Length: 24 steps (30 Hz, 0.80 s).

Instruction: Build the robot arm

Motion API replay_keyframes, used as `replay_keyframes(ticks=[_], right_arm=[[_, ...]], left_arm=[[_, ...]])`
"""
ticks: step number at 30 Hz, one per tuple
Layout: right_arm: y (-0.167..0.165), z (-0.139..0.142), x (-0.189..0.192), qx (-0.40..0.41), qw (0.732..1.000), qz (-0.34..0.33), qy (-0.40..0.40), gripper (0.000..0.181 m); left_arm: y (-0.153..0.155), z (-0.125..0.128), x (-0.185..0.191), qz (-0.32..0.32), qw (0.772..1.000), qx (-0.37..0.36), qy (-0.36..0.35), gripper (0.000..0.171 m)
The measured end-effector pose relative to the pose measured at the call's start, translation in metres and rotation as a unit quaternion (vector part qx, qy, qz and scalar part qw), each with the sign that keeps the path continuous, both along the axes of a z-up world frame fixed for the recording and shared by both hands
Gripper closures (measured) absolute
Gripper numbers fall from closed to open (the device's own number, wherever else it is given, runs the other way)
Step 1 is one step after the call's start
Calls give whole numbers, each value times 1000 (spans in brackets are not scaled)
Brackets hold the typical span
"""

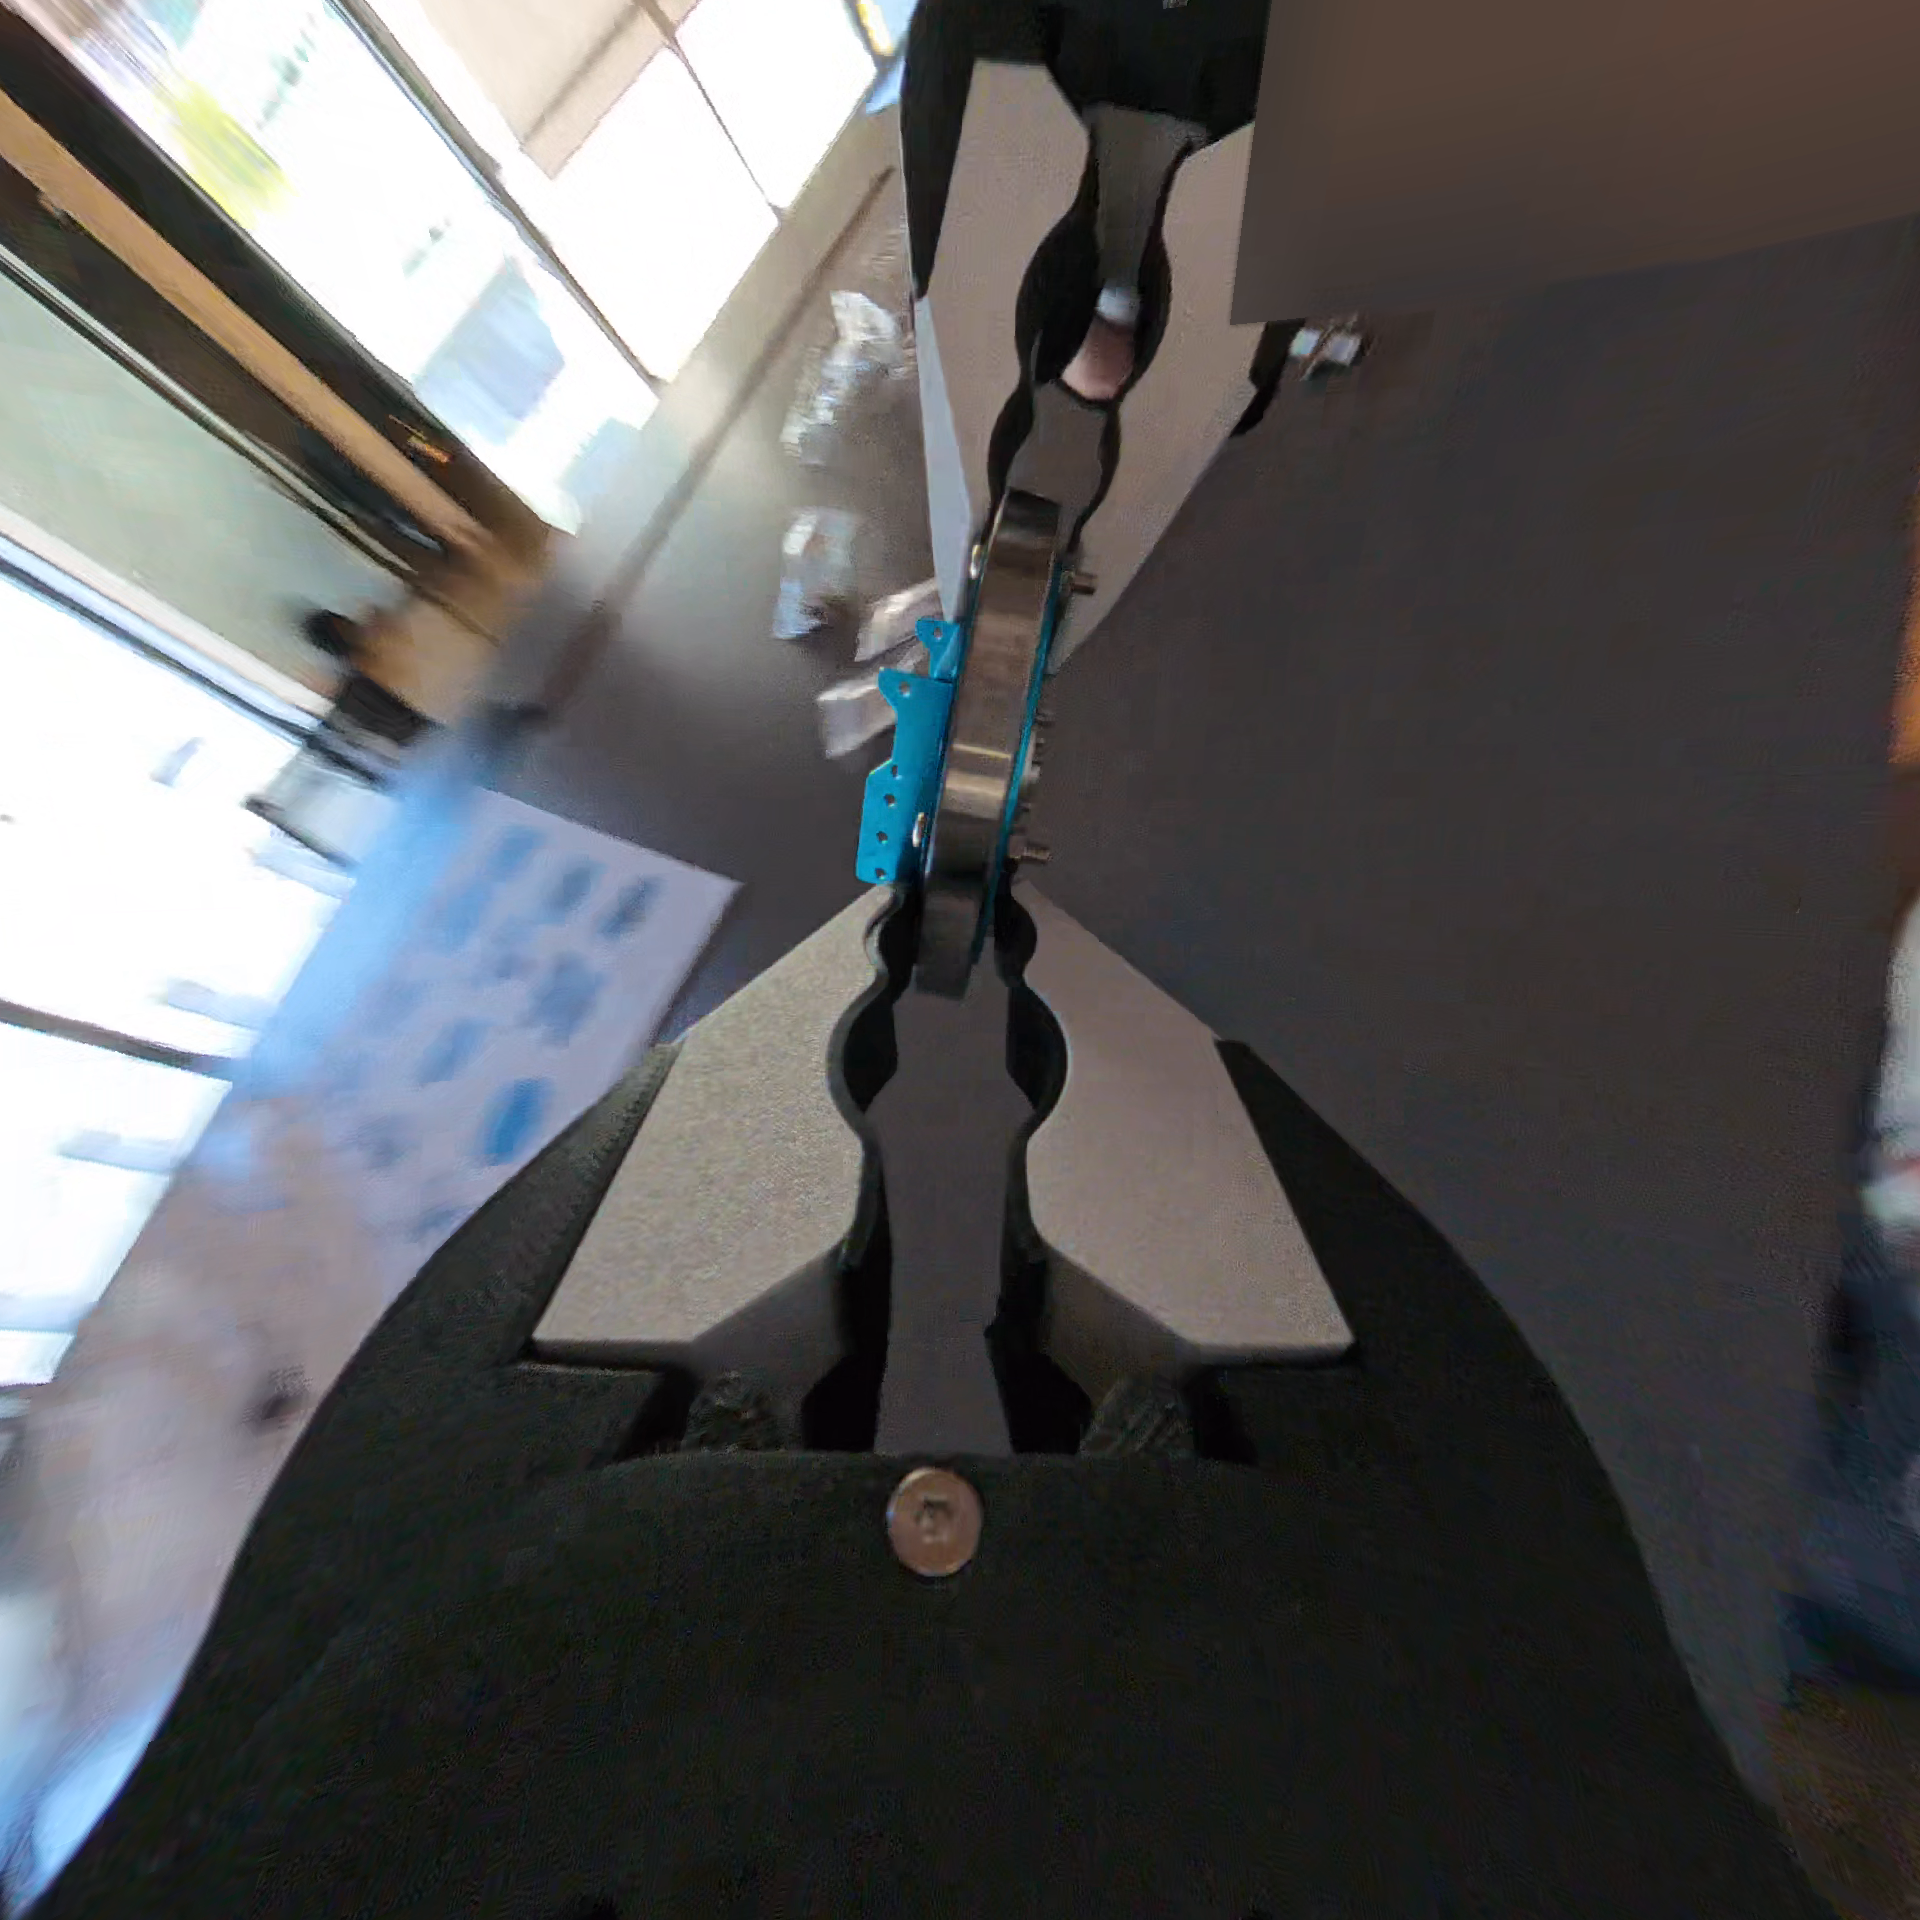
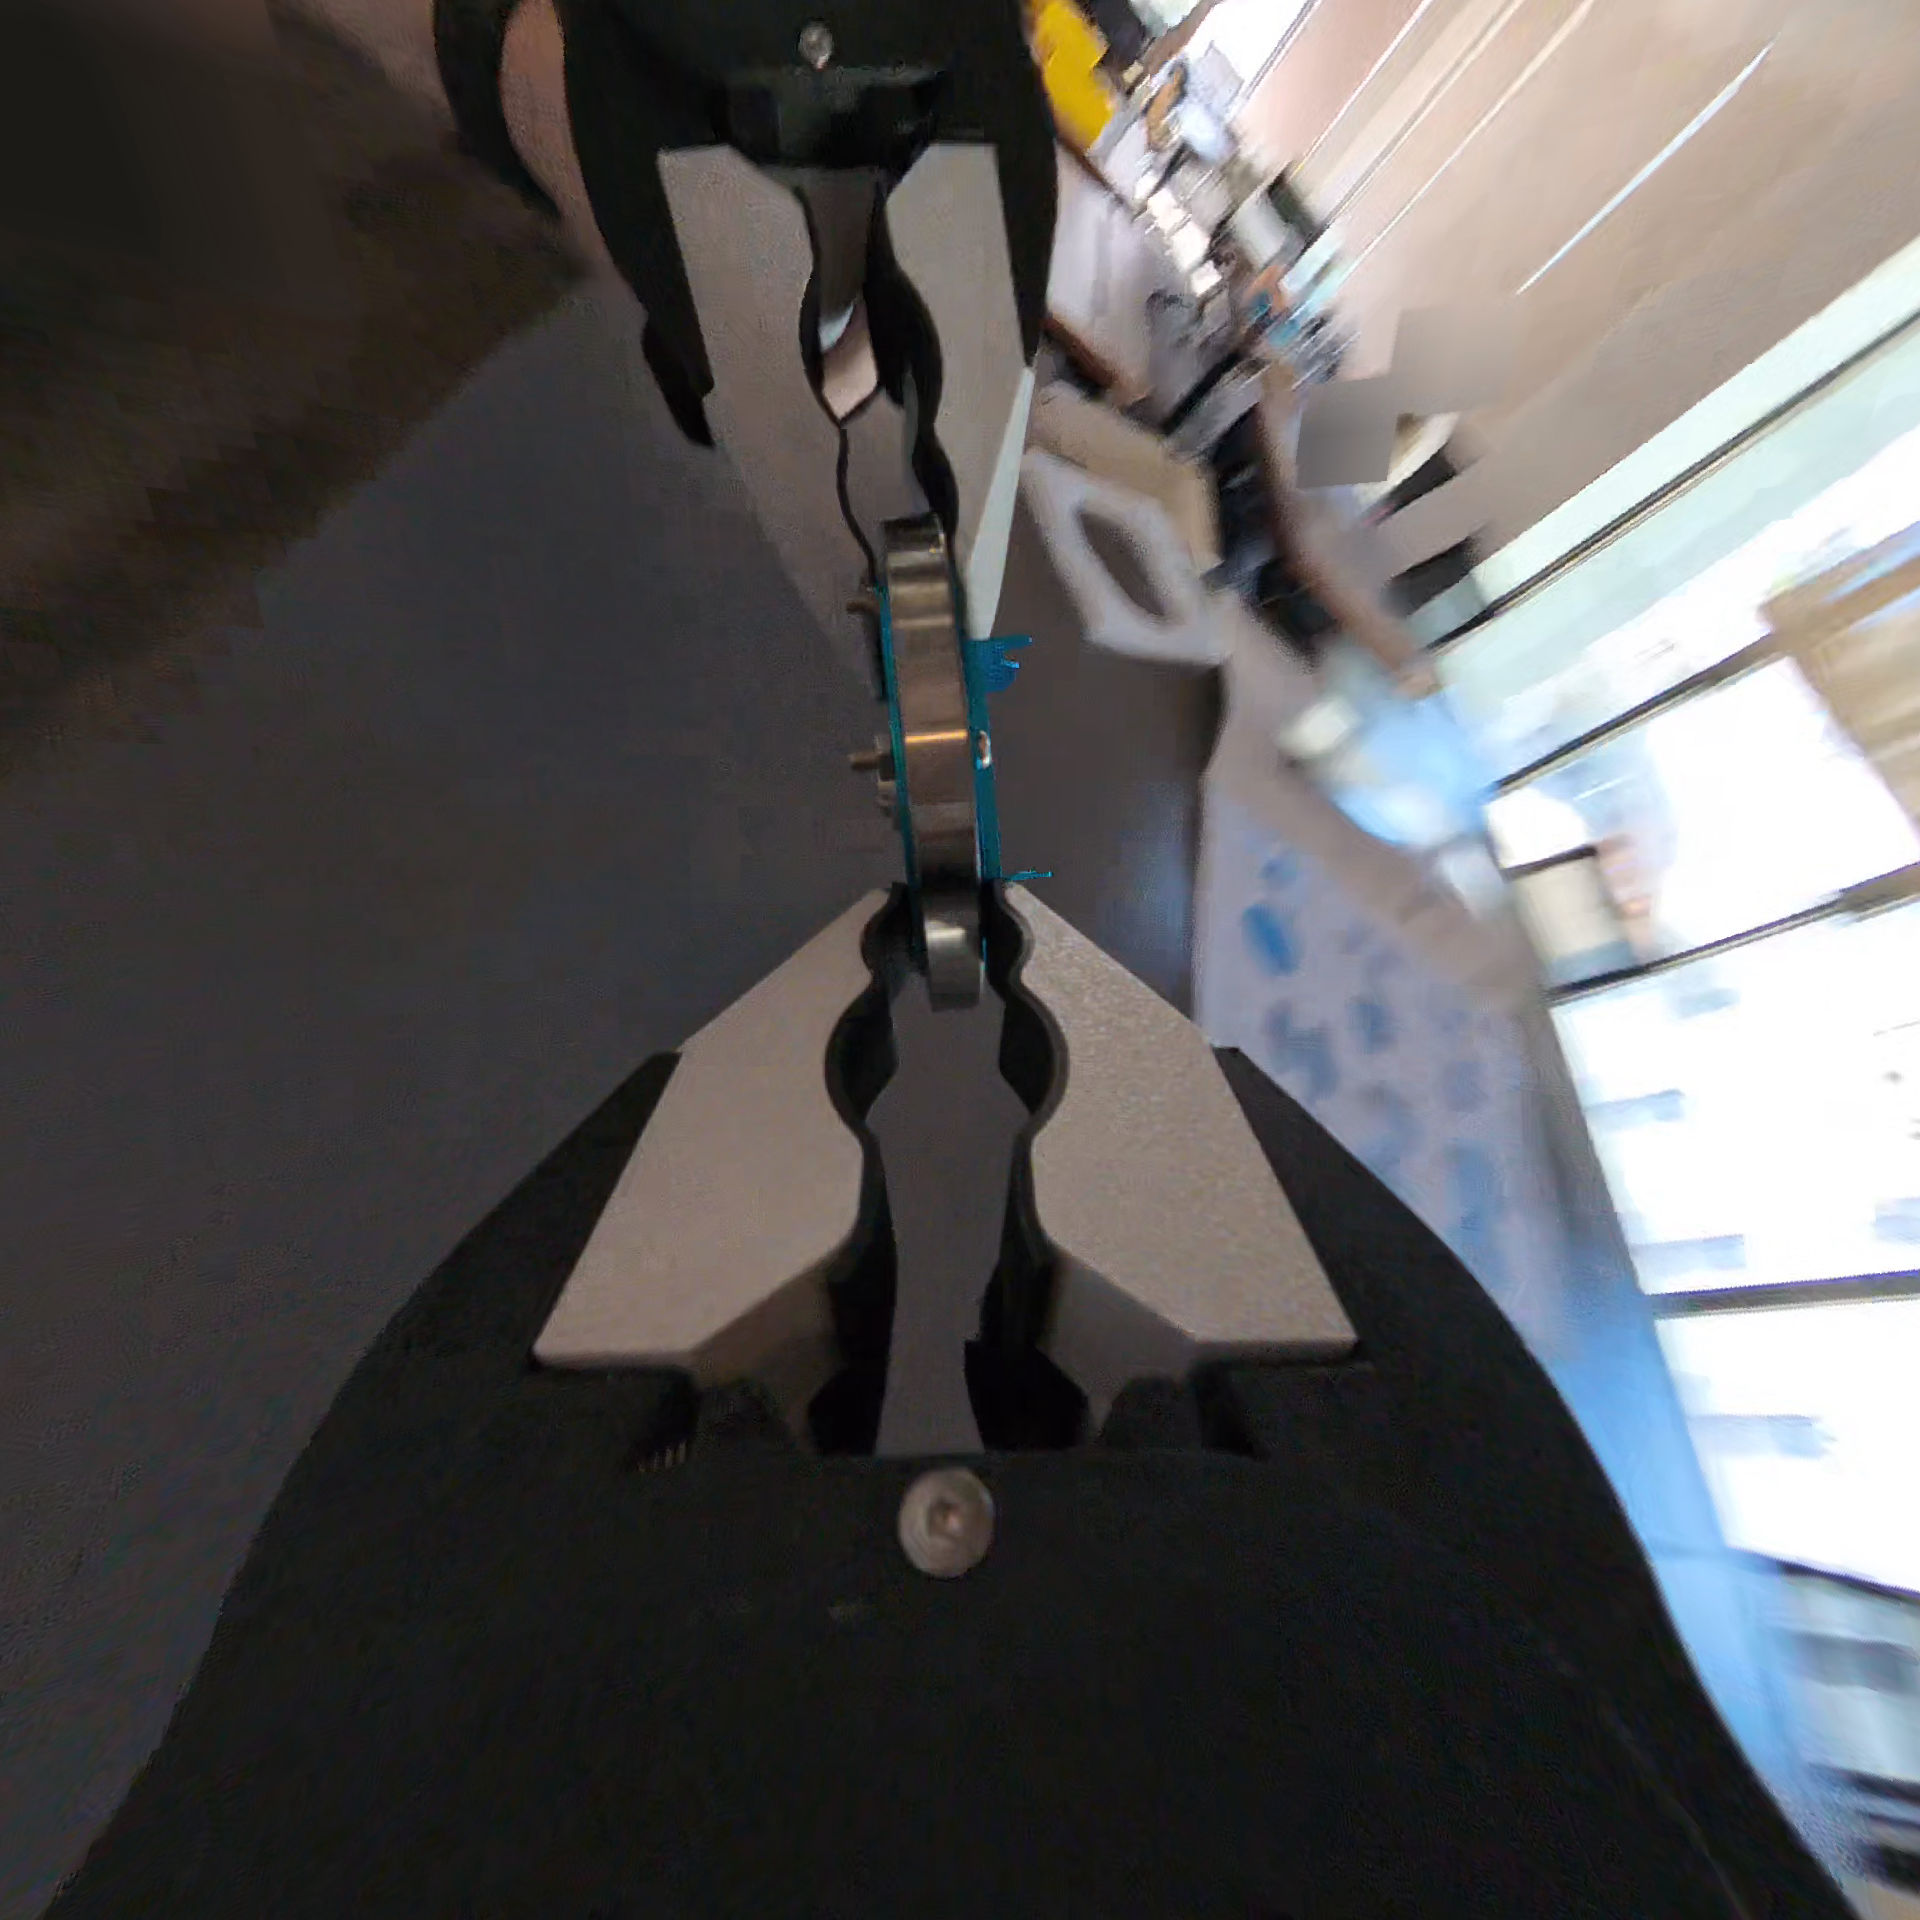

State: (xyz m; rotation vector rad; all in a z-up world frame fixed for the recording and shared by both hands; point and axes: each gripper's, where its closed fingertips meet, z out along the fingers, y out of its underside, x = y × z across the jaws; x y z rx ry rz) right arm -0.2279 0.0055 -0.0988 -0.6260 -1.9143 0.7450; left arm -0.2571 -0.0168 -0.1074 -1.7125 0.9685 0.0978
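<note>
Left wrist view. My left gripper (image 1: 948, 940) is clenched on the near rim of a grey metal disc with blue plates (image 1: 992, 727), seen edge-on and running toward 12 o'clock from my fingertips. A blue perforated bracket (image 1: 902, 774) stands out from the disc at its 9 o'clock side, and short pins (image 1: 1034, 852) project at 3 o'clock. At 12 o'clock my right gripper (image 1: 1023, 488) grips the disc's far rim, so the part hangs between both tools above the dark grey table (image 1: 1455, 831). Clear plastic bags (image 1: 842, 582), blurred, lie on the table at 11 o'clock. A white sheet with blue shapes (image 1: 540, 997) lies at 9 o'clock, and bright windows (image 1: 312, 260) fill 10 o'clock.

Right wrist view. I see my right gripper (image 2: 948, 940) closed tight on the same disc (image 2: 933, 769), its fingertips touching both faces. The left gripper (image 2: 914, 499) holds the opposite rim at 12 o'clock. The white sheet (image 2: 1351, 1018) sits at 3 o'clock, and a white hollow frame-like object (image 2: 1132, 561), too blurred to identify, lies at 1 o'clock.
</note>
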Motion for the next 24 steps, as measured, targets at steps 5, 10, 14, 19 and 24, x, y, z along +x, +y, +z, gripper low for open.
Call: replay_keyframes(ticks=[5, 10, 14, 19, 24], right_arm=[[-25, -16, -72, 212, 974, -13, 81, 170], [-51, -42, -160, 308, 948, 8, 81, 168], [-64, -47, -209, 330, 940, 6, 90, 169], [-74, -55, -231, 378, 921, 16, 94, 169], [-78, -63, -237, 404, 910, 16, 96, 168]], left_arm=[[-29, -14, -71, 29, 963, 138, 229, 159], [-56, -40, -160, 37, 939, 132, 314, 159], [-70, -47, -210, 27, 915, 140, 376, 159], [-79, -58, -233, -4, 883, 161, 441, 157], [-82, -65, -240, -24, 871, 169, 460, 156]])
